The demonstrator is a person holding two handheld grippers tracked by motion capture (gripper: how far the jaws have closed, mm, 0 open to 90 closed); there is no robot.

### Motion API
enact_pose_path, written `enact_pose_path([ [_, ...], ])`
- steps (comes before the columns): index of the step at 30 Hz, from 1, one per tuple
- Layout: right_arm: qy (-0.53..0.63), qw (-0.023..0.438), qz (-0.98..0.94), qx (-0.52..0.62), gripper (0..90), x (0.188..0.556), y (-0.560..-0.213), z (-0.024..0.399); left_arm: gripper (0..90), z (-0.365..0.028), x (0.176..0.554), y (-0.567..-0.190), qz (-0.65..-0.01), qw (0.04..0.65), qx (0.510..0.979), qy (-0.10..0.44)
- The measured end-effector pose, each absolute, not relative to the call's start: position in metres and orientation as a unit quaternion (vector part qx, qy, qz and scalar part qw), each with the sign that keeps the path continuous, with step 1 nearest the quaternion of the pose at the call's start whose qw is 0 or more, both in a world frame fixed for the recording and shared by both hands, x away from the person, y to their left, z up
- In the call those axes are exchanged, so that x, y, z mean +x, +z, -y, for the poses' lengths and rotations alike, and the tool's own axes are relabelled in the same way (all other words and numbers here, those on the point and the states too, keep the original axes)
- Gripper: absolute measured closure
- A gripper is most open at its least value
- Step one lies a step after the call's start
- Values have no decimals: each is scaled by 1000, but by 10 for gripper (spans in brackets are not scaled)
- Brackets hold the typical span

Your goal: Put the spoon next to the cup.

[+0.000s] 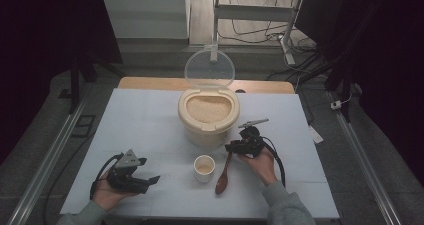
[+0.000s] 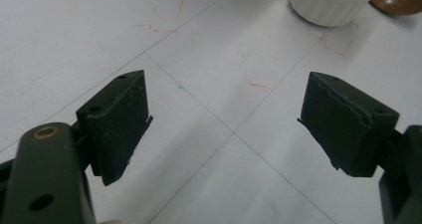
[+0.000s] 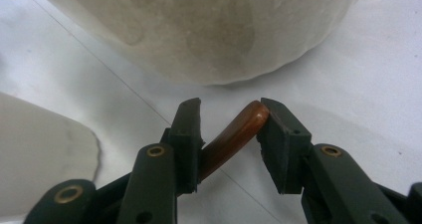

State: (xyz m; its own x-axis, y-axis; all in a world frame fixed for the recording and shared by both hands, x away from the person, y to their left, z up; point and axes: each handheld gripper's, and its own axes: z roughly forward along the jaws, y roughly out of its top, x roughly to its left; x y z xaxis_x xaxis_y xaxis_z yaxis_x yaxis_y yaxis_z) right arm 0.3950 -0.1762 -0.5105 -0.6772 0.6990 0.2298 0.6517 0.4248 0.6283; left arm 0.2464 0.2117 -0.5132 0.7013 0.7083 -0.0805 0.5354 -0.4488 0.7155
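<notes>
While I watch the high view, my right gripper (image 1: pixel 235 146) sits at the handle end of the wooden spoon (image 1: pixel 223 180), which lies on the tabletop (image 1: pixel 145 125) just beside the small cup (image 1: pixel 204 168), its bowl toward me. Behind them stands the rice container (image 1: pixel 208 116), lid (image 1: pixel 209 68) tipped up and open, grain showing inside. My left gripper (image 1: pixel 145 177) rests low at the near left, well apart from all of it.

In the left gripper view, the left gripper (image 2: pixel 225 127) has its jaws spread wide with nothing between them, and the cup's base (image 2: pixel 331 2) sits at the top edge ahead.

In the right gripper view, the right gripper (image 3: pixel 230 129) has narrowed around the spoon handle (image 3: pixel 234 137); the handle lies slantwise across the gap, touching both pads, so I judge the grasp is just being made. The container wall (image 3: pixel 209 30) looms right behind.

Next I would need to firm the grip, lift the spoon level and carry it toward the rice.

I can read no brand or writing; only faint red pen marks (image 2: pixel 338 42) on the tabletop.
</notes>
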Motion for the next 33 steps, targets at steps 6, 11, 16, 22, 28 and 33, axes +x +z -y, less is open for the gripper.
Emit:
enact_pose_path([
  [6,330,67,-856,392,543,393,-513,171,190,-212,246,-513,-369,374,843,116],
  [11,335,78,-850,399,494,392,-513,173,190,-212,246,-513,-369,373,844,116],
  [16,362,96,-834,405,491,387,-505,184,190,-212,246,-513,-371,375,841,117],
  [22,410,111,-833,355,462,370,-489,199,189,-212,246,-512,-373,378,839,121],
  [28,444,131,-830,312,455,345,-475,214,185,-212,245,-512,-375,380,836,126],
  [33,457,140,-829,290,452,331,-472,225,182,-213,245,-511,-375,382,834,131],
])
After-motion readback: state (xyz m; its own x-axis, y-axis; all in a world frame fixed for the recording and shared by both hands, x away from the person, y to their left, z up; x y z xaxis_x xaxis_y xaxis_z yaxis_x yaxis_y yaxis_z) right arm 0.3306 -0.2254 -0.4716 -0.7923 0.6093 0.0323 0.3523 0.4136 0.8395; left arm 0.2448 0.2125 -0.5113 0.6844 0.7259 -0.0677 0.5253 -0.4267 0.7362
